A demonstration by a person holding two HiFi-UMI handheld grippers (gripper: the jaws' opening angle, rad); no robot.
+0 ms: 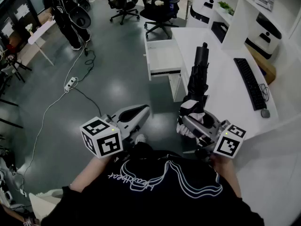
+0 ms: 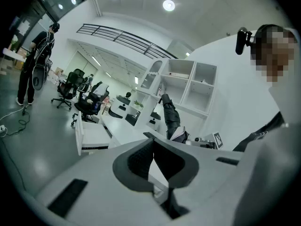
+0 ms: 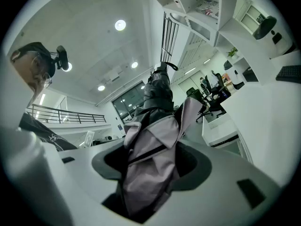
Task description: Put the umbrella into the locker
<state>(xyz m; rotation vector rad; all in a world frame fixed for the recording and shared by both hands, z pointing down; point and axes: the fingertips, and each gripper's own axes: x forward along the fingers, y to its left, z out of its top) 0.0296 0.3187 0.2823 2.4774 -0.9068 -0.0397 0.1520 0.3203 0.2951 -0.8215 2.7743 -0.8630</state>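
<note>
A folded black umbrella (image 1: pixel 199 76) with pale grey cloth at its lower end stands nearly upright over the white desk's edge. My right gripper (image 1: pixel 190 120) is shut on that lower end. In the right gripper view the grey folds of the umbrella (image 3: pixel 153 140) fill the space inside my right gripper (image 3: pixel 150 166). My left gripper (image 1: pixel 142 110) hovers to the left over the floor, apart from the umbrella, and in its own view my left gripper (image 2: pixel 153 161) is shut and holds nothing. A white shelf unit (image 1: pixel 242 13) with open compartments stands behind the desk.
An open white drawer (image 1: pixel 162 58) juts from the desk's left side. A keyboard (image 1: pixel 249 82) and mouse (image 1: pixel 265 113) lie on the desk (image 1: pixel 221 84). Office chairs (image 1: pixel 160 8) stand behind, a person (image 1: pixel 66 13) at far left, and a cable with power strip (image 1: pixel 70 83) on the floor.
</note>
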